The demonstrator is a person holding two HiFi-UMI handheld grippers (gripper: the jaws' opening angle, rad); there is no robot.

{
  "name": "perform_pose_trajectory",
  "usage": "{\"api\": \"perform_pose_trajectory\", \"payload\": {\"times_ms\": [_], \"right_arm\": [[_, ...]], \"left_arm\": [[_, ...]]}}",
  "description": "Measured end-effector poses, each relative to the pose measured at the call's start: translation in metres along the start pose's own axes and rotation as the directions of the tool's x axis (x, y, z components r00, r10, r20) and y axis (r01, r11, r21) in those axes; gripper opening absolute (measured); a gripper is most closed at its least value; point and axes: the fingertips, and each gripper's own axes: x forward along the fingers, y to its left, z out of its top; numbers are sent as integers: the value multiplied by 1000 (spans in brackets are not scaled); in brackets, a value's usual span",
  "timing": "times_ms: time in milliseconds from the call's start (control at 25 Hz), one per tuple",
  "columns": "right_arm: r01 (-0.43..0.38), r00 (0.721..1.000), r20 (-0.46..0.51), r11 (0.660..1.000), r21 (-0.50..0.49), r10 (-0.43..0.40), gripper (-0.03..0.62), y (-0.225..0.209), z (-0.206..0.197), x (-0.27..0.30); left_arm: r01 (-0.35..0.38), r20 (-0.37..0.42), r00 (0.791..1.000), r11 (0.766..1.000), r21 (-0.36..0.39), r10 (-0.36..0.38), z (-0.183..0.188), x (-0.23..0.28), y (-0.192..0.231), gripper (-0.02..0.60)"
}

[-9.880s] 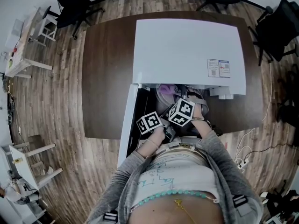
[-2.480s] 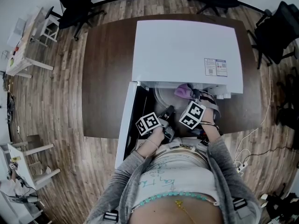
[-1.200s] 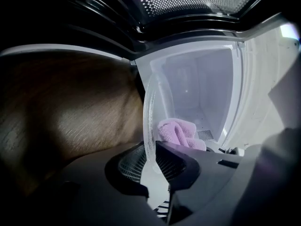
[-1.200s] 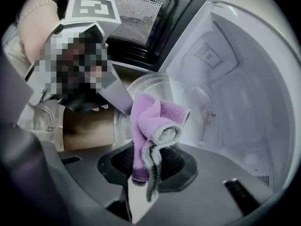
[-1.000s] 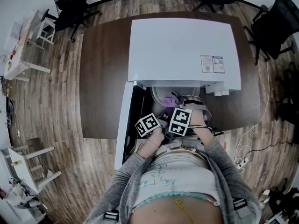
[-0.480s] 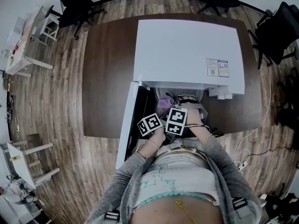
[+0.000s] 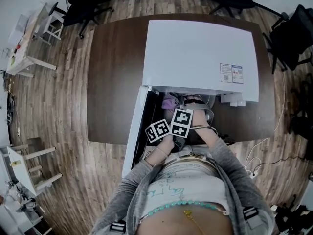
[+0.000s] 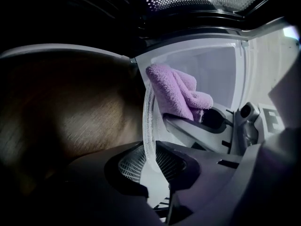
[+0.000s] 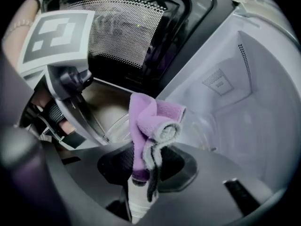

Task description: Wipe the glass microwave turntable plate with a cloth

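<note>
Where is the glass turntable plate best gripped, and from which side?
Grip the glass plate at its thin rim, edge-on from the open front of the microwave, one jaw on each face, as the left gripper does. It is a flat disc; only the rim fits between jaws.

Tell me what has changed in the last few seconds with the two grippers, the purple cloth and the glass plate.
The right gripper, shut on the folded purple terry cloth, has swept left across the round clear glass turntable plate, ending beside the left gripper. Nothing was released or newly gripped. The left gripper still clamps the plate's rim, unmoved; the white microwave's door stays open.
</note>
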Motion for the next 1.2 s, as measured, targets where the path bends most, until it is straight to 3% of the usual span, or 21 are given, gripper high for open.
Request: {"api": "perform_pose_trajectory", "payload": {"times_ms": [960, 1200], "right_arm": [[232, 972, 29, 972, 43, -234, 117, -68, 0, 18], [239, 970, 27, 966, 96, -243, 117, -77, -11, 20]], "left_arm": [[16, -1, 1000, 1000, 0, -16, 1, -1, -3, 67], [19, -2, 1000, 1000, 5, -19, 1, -1, -4, 67]]}}
